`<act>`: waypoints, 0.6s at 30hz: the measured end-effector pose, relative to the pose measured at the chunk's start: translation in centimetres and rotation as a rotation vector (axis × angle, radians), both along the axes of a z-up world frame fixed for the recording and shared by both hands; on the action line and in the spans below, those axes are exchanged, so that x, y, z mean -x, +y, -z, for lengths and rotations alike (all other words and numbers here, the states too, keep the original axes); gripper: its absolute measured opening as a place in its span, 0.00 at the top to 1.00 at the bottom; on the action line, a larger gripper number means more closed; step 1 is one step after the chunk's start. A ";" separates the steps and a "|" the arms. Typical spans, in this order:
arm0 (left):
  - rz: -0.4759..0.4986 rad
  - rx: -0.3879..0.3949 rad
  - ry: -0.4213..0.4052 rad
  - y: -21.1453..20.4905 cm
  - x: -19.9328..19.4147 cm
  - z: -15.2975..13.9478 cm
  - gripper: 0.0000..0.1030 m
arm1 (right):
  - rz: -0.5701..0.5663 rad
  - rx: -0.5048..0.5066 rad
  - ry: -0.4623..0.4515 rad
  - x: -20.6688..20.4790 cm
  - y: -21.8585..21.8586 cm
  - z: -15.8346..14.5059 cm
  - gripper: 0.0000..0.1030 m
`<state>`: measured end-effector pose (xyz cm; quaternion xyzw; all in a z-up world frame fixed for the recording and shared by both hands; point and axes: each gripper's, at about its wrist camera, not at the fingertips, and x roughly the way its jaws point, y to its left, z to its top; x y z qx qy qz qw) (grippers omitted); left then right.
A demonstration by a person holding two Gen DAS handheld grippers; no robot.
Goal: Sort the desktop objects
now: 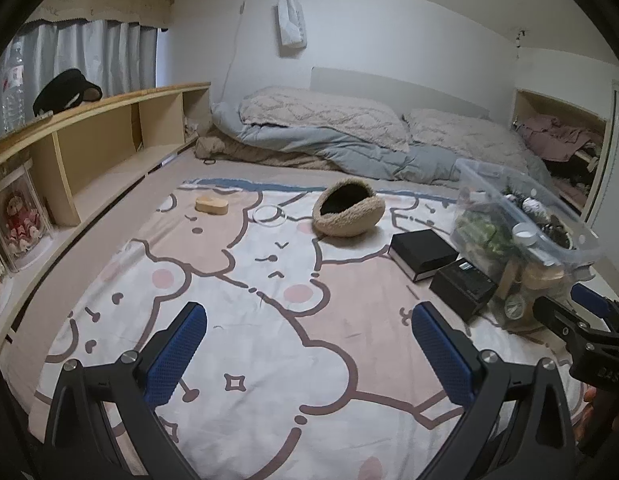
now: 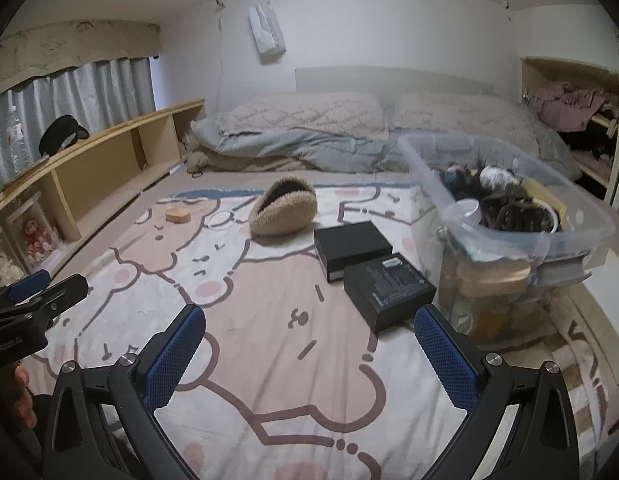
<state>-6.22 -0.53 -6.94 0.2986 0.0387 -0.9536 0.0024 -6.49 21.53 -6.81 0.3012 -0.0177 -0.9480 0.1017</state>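
A clear plastic bin (image 1: pixel 489 184) (image 2: pixel 429 168) full of small items stands at the right of the bear-print blanket (image 1: pixel 249 320). Beside it lie two black boxes: a plain one (image 1: pixel 421 252) (image 2: pixel 351 242) and a printed one (image 1: pixel 465 286) (image 2: pixel 389 290). Farther back lie a fuzzy beige pouch (image 1: pixel 349 214) (image 2: pixel 283 212), a clear ring (image 1: pixel 269 214) (image 2: pixel 223 220) and a small wooden block (image 1: pixel 212 204) (image 2: pixel 178 214). My left gripper (image 1: pixel 309 344) is open and empty above the blanket. My right gripper (image 2: pixel 309 344) is open and empty, its right finger near the printed box.
A wooden shelf unit (image 1: pixel 109 128) runs along the left, with a black cap (image 1: pixel 67 90) and a water bottle (image 1: pixel 13 92) on top. Pillows and a grey duvet (image 1: pixel 329 136) lie at the back. An open closet (image 1: pixel 561 140) is at the right.
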 end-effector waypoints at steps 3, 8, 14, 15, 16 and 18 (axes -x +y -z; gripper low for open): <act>-0.001 -0.017 -0.024 -0.1 1.0 1.1 0.00 | -0.009 -0.005 -0.025 1.0 -0.3 1.2 0.00; -0.007 -0.038 -0.066 -0.5 3.0 3.0 0.00 | -0.020 -0.014 -0.076 2.9 -0.7 3.2 0.00; -0.021 -0.040 -0.123 -1.5 5.9 5.2 0.00 | -0.046 -0.025 -0.125 5.1 -1.5 5.7 0.00; -0.024 -0.044 -0.132 -1.8 6.4 5.5 0.00 | -0.055 -0.027 -0.129 5.6 -1.7 6.0 0.00; -0.026 -0.046 -0.137 -2.0 6.9 5.8 0.00 | -0.064 -0.025 -0.129 6.1 -1.9 6.3 0.00; -0.032 -0.048 -0.147 -2.5 7.9 6.2 0.00 | -0.081 -0.006 -0.126 7.1 -2.4 6.9 0.00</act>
